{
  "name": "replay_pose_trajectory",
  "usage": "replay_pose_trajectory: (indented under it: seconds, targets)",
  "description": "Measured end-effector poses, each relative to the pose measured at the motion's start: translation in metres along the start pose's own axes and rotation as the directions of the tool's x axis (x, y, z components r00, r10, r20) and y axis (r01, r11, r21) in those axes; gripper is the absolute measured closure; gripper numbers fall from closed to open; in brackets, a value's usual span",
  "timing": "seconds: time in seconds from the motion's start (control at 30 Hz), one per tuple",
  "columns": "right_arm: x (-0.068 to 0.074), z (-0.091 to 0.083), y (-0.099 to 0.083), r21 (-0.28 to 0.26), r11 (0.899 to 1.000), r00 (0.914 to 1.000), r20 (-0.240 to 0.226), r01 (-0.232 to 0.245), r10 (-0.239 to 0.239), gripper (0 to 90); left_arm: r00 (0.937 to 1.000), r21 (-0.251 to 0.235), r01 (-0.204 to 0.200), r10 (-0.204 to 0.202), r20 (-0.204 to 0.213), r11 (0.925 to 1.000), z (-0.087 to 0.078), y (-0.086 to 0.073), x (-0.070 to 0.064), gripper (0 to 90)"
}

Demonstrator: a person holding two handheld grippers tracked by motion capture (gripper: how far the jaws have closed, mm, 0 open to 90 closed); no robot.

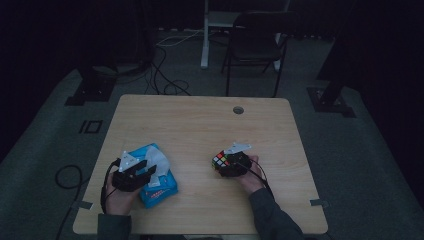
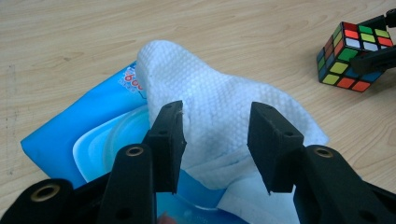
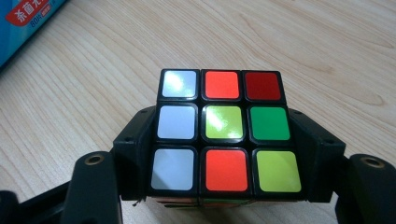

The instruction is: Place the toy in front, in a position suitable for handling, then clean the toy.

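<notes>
A blue wet-wipe pack [image 1: 159, 192] [image 2: 60, 135] lies at the table's front left, with a white wipe [image 1: 159, 161] [image 2: 210, 88] standing up out of its lid. My left gripper [image 1: 145, 170] [image 2: 215, 135] is open, its jaws on either side of the wipe and a gap showing at each pad. To the right, a Rubik's cube [image 1: 220, 160] [image 3: 223, 128] [image 2: 352, 56] rests low over the wood. My right gripper [image 1: 231, 163] [image 3: 223, 140] is shut on its two sides. A corner of the pack [image 3: 18, 23] appears in the right gripper view.
The wooden table [image 1: 200, 125] has a round cable hole [image 1: 238, 110] near its far edge. Beyond it stand a dark chair [image 1: 255, 42] and a white desk leg [image 1: 205, 35]. Cables [image 1: 165, 75] and stand bases [image 1: 330, 97] lie on the grey floor.
</notes>
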State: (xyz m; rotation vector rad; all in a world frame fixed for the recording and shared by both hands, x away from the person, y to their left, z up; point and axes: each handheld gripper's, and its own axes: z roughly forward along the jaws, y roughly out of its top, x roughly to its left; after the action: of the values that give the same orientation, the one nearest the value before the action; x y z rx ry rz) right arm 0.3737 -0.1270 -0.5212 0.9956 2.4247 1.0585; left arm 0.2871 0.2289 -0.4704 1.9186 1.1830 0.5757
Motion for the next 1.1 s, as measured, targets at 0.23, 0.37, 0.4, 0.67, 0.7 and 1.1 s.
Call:
replay_pose_trajectory:
  seconds: [0.23,0.37,0.4,0.67,0.7,1.1]
  targets:
    - [0.000,0.000,-0.001,-0.007,1.000,1.0000,0.003,-0.001,0.001,33.8,0.9997,0.013,-0.024,0.024,0.001,0.9996,0.005,0.015,-0.003,54.8]
    - [0.001,0.000,-0.002,-0.010,1.000,1.0000,0.008,0.005,-0.005,33.8,0.9990,0.028,-0.043,0.042,0.012,0.9987,0.013,0.025,-0.006,53.1]
    - [0.001,0.000,-0.002,-0.009,1.000,1.0000,0.006,0.001,-0.001,33.8,0.9989,0.034,-0.045,0.044,0.014,0.9984,0.015,0.027,-0.007,52.6]
    - [0.000,0.002,-0.005,-0.020,1.000,0.9999,0.001,-0.012,0.012,33.6,0.9949,0.066,-0.096,0.093,0.037,0.9932,0.034,0.027,-0.020,46.2]
    - [0.000,0.002,-0.005,-0.018,1.000,0.9999,0.002,-0.012,0.012,33.6,0.9949,0.071,-0.098,0.097,0.029,0.9926,0.036,0.026,-0.022,45.7]
    - [0.000,0.002,-0.006,-0.017,1.000,0.9999,0.002,-0.016,0.016,33.5,0.9820,0.167,-0.113,0.136,-0.131,0.9795,0.035,0.017,-0.033,54.4]
